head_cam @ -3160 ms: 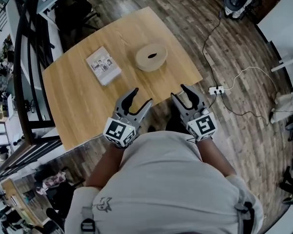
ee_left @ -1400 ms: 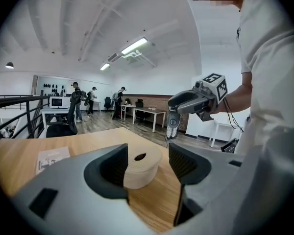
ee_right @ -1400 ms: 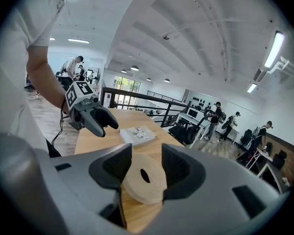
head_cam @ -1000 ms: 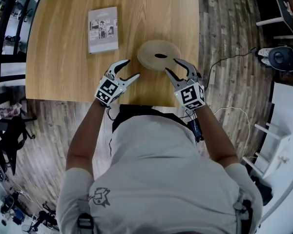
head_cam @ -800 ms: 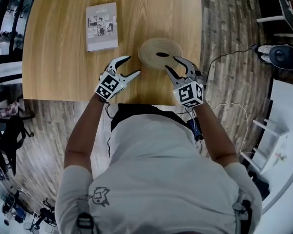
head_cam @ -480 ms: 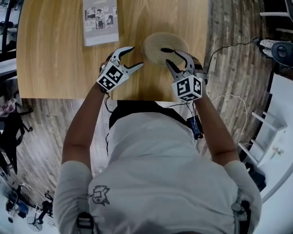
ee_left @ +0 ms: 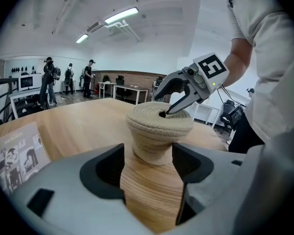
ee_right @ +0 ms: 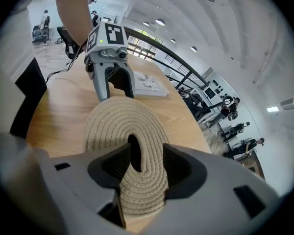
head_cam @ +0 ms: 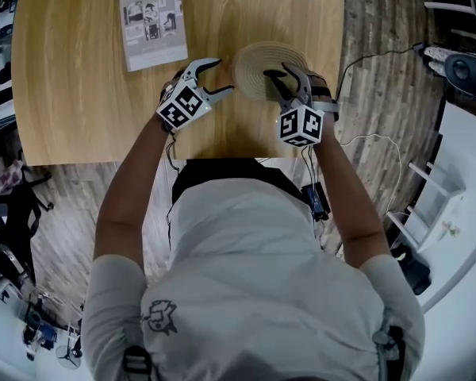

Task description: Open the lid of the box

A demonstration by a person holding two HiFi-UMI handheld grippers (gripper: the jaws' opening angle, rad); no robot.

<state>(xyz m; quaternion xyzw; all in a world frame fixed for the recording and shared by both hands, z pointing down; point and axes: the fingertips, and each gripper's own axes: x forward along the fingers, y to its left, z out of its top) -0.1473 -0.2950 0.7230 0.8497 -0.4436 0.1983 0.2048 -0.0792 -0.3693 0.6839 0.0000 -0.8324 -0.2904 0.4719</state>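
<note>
A round woven box [head_cam: 258, 58] with a coiled lid stands on the wooden table [head_cam: 79, 94] near its right edge. The lid [ee_right: 120, 124] has a dark hole in its middle. My right gripper [head_cam: 276, 74] hangs open over the lid, and in the left gripper view one of its fingertips [ee_left: 163, 113] sits at the hole. In the right gripper view [ee_right: 139, 168] the lid's near part lies between the wide jaws. My left gripper [head_cam: 220, 76] is open just left of the box, and the box [ee_left: 159, 131] stands straight ahead of its jaws [ee_left: 148, 168], apart from them.
A printed booklet [head_cam: 151, 21] lies flat on the table, beyond and left of the left gripper. Past the table's right edge are wooden floor, a white cable [head_cam: 365, 141] and white furniture [head_cam: 452, 189]. People stand far off in the room.
Both grippers have moved forward to the box. The right one has come over the lid to the hole; the left one has closed in on the box's left side.
</note>
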